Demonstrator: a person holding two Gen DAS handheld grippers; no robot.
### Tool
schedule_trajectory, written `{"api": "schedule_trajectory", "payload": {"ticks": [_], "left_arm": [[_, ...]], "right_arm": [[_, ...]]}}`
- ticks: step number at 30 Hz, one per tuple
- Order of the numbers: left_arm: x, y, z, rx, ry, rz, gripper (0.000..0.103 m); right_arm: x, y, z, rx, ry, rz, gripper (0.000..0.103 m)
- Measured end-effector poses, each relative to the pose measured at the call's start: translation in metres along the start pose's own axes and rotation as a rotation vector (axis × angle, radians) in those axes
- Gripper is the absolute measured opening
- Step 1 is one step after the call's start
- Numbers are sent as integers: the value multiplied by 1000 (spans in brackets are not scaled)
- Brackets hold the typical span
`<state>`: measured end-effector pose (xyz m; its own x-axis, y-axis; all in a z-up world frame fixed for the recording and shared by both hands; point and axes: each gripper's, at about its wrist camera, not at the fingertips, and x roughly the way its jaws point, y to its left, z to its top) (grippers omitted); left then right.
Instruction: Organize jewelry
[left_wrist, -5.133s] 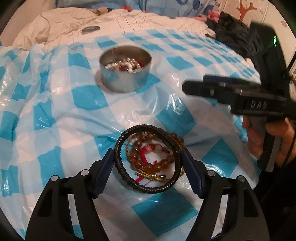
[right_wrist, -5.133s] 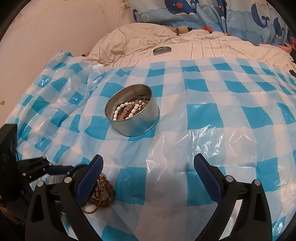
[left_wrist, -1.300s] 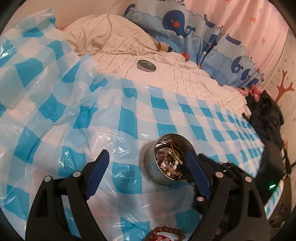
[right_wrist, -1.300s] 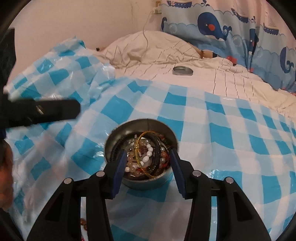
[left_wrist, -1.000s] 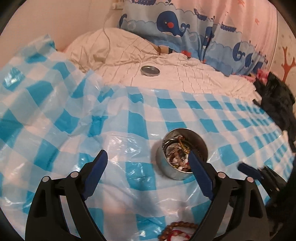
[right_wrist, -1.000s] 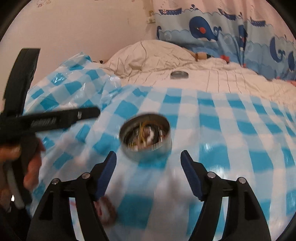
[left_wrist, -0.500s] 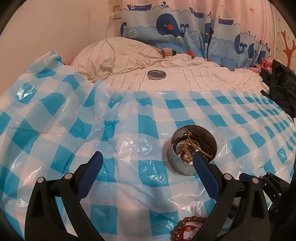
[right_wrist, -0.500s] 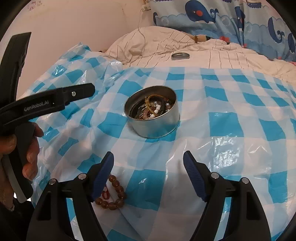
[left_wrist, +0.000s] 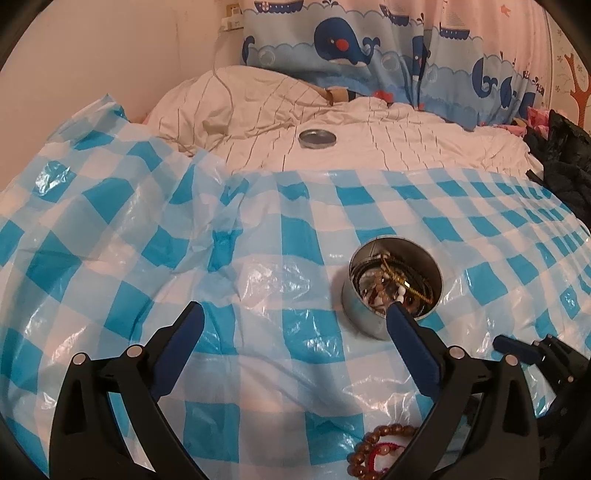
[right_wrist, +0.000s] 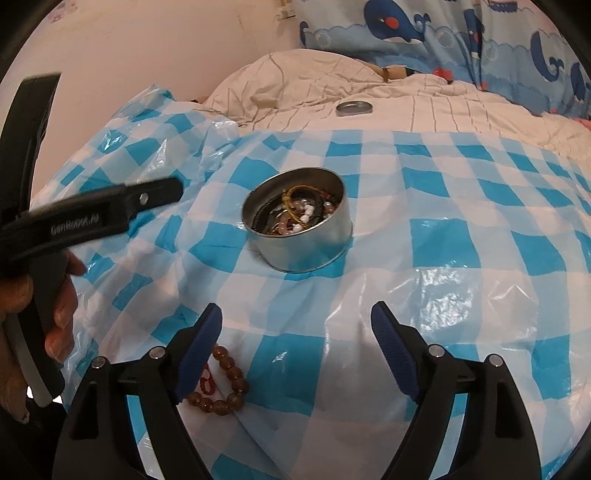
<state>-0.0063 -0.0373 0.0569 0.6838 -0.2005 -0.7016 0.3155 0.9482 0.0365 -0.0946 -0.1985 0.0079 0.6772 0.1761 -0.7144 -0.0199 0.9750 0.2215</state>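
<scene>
A round metal tin (left_wrist: 373, 317) (right_wrist: 306, 247) stands on the blue-checked plastic cloth, holding a black cord bracelet, a gold chain and pale beads. A brown bead bracelet with a red cord (left_wrist: 380, 452) (right_wrist: 225, 387) lies on the cloth in front of it. My left gripper (left_wrist: 295, 321) stands wide open over bare cloth, its right finger overlapping the tin's near rim in the picture. My right gripper (right_wrist: 297, 314) hangs short of the tin with its jaws opening and nothing between them; its left finger is just above the brown beads.
The tin's lid (left_wrist: 317, 138) (right_wrist: 354, 108) lies far back on the striped cream bedding. A hand (right_wrist: 55, 306) holds the left gripper (right_wrist: 162, 194) at the left edge. Dark clothing (left_wrist: 565, 166) is piled at the right. Whale-print fabric hangs behind.
The black cord bracelet and gold chain left the cloth and now lie in the tin. My right gripper drew back from over the tin and its jaws spread. The left gripper widened.
</scene>
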Motion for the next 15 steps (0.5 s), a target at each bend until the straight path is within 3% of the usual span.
{"api": "schedule_trajectory", "payload": {"ticks": [5, 15], "left_arm": [[1, 2, -12, -3, 47, -12, 95], [-4, 13, -21, -5, 62, 14, 95]], "right_arm": [[-6, -8, 2, 39, -3, 3, 84], [3, -4, -3, 23, 28, -1, 84]]}}
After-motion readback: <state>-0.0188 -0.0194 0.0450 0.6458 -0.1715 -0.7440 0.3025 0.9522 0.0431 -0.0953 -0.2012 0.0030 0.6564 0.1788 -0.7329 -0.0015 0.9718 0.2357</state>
